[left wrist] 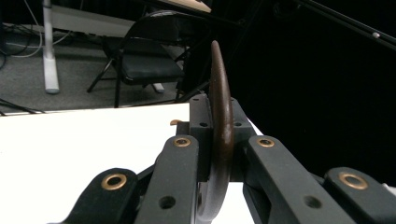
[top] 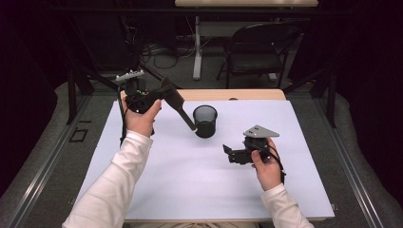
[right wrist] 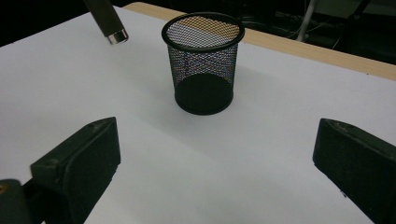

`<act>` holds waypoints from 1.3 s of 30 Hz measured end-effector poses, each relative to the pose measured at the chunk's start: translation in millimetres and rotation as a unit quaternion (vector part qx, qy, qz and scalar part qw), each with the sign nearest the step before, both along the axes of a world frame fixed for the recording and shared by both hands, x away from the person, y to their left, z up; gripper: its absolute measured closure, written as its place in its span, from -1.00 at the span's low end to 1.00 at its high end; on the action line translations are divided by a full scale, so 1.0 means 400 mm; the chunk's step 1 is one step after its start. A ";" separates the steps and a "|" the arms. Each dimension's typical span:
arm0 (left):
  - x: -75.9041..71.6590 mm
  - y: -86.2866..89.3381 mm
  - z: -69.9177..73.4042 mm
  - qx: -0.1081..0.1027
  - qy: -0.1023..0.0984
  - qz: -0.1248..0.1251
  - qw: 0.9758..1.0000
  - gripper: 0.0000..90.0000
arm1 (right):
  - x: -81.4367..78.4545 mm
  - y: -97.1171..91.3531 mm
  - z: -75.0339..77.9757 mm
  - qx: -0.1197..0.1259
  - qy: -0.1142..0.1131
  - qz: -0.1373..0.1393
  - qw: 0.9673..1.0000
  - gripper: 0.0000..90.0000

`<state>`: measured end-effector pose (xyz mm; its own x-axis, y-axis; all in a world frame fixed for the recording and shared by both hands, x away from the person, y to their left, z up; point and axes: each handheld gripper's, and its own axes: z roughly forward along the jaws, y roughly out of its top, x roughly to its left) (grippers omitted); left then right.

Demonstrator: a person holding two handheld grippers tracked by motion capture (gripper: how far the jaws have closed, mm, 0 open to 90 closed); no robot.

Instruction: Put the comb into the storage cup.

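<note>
My left gripper [top: 164,92] hangs above the table's back left, shut on the broad end of a dark brown spatula [top: 183,111]. Its handle slants down to the right and ends close beside a black mesh cup [top: 205,121]. In the left gripper view the spatula [left wrist: 222,116] stands edge-on, clamped between the two jaws of the gripper [left wrist: 219,112]. My right gripper [top: 227,153] rests low on the white mat right of centre, open and holding nothing. In the right gripper view its gripper [right wrist: 217,140] faces the upright cup [right wrist: 203,60], and the spatula's metal-capped handle tip [right wrist: 112,30] hangs at the upper left.
A white mat [top: 190,180] covers the wooden table [top: 247,94]. Beyond the far edge stand a black folding chair [top: 259,50] and a desk leg [top: 197,47] among floor cables. Dark curtains close both sides.
</note>
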<state>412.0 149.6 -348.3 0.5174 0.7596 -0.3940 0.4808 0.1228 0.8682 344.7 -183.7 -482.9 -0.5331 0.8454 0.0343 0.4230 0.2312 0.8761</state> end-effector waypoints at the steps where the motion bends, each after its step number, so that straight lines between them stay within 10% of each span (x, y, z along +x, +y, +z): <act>1: 0.004 -0.002 0.001 0.001 0.002 0.001 1.000 0.90 | 0.000 0.001 0.000 -0.001 -0.001 0.000 1.000 -0.99; 39: 0.101 -0.060 -0.017 -0.007 0.002 0.073 0.997 0.90 | -0.002 -0.003 -0.002 -0.003 0.001 0.001 1.000 -0.98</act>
<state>452.4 125.5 -355.1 0.3999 0.8214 -0.4066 0.4612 0.2031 0.8638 343.7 -184.8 -483.8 -0.5339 0.8450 0.0310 0.4252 0.2366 0.8736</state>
